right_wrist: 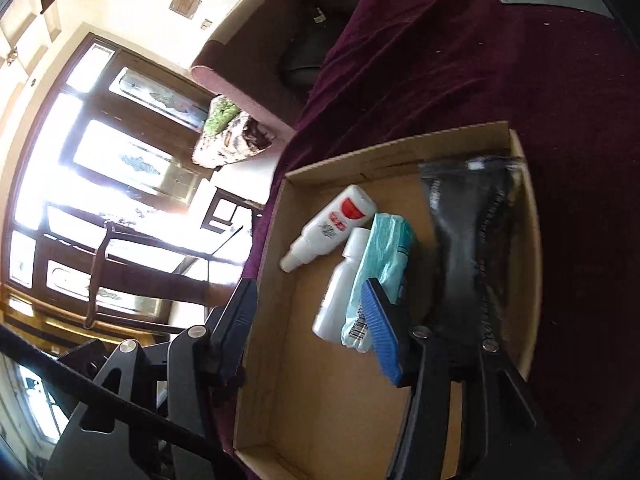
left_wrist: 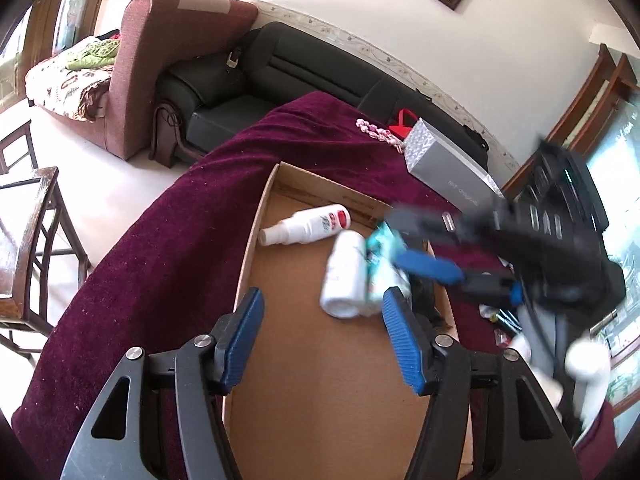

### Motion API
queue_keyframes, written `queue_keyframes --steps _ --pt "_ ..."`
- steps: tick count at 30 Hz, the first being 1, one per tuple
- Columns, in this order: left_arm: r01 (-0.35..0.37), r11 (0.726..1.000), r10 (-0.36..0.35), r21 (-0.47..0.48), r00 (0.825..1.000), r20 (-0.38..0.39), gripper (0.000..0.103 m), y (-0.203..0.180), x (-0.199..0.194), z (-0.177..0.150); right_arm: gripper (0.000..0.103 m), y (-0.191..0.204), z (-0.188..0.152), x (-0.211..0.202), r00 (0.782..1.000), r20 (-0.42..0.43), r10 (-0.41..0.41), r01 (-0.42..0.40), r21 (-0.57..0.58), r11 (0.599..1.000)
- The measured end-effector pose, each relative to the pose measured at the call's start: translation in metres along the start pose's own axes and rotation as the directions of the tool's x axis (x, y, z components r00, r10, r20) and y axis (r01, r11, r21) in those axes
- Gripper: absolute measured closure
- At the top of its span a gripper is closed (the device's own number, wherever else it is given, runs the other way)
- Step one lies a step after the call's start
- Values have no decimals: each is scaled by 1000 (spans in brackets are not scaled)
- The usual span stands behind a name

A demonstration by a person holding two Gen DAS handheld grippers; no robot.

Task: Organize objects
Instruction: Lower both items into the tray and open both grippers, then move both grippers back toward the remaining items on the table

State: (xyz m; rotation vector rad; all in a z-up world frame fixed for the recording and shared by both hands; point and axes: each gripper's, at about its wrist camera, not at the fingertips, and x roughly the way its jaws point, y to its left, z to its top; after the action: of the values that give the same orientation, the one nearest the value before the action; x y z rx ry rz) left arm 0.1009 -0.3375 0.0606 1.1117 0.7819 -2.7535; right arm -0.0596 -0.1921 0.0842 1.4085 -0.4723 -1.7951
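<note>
A shallow cardboard box (left_wrist: 256, 216) lies on a maroon cloth (left_wrist: 160, 248). Inside are a white spray bottle with a red label (left_wrist: 308, 226), a plain white bottle (left_wrist: 346, 276) and a teal packet (left_wrist: 384, 248) leaning on it. My left gripper (left_wrist: 324, 340) hangs open over the box's near floor with nothing between its pads. My right gripper (left_wrist: 394, 240) reaches in blurred from the right, its tips at the teal packet. In the right wrist view it (right_wrist: 308, 326) stands open; the packet (right_wrist: 380, 264) lies just behind its right finger. A blurred black pouch (right_wrist: 468, 248) fills the box's right side.
A silver gift box (left_wrist: 448, 168), a string of pink beads (left_wrist: 380, 132) and a red item (left_wrist: 402, 124) sit on the cloth beyond the box. A black sofa (left_wrist: 280, 64) and a maroon armchair (left_wrist: 160, 60) stand behind. A wooden chair (left_wrist: 28, 240) is at left.
</note>
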Motion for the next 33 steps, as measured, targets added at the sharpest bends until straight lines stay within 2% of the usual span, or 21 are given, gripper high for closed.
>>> queue_keyframes --steps 1,2,4,8,13,19,22,27,33 --pt "-7 1000 7 7 1000 -5 47 -1 1 -1 49 4 4 4 1000 -14 19 -19 2 1000" --pt "-10 1000 10 8 1000 -9 47 -1 2 -2 49 7 6 7 1000 -19 1 -1 -2 1000" --pt "-8 1000 8 5 1000 -18 47 1 3 -3 49 11 7 11 996 8 -88 89 -32 996" --pt "-14 1000 15 14 1000 -16 47 1 3 -6 49 3 0 -2 985 48 -167 170 -50 984" --pt "-8 999 8 34 1000 -16 47 -7 2 -13 49 -18 -13 -48 975 121 -187 192 -31 981" --pt "-45 991 42 124 999 26 47 -34 -9 -20 48 -42 -40 -106 958 206 -201 208 -14 978" --pt "-86 978 76 192 995 60 47 -57 -14 -26 45 -53 -55 -126 949 231 -214 219 4 976" --pt "-102 947 80 304 993 84 47 -100 -21 -38 44 -82 -75 -157 938 251 -239 233 57 971" --pt "-87 903 71 420 996 53 47 -160 -14 -56 45 -120 -99 -200 917 296 -268 240 126 963"
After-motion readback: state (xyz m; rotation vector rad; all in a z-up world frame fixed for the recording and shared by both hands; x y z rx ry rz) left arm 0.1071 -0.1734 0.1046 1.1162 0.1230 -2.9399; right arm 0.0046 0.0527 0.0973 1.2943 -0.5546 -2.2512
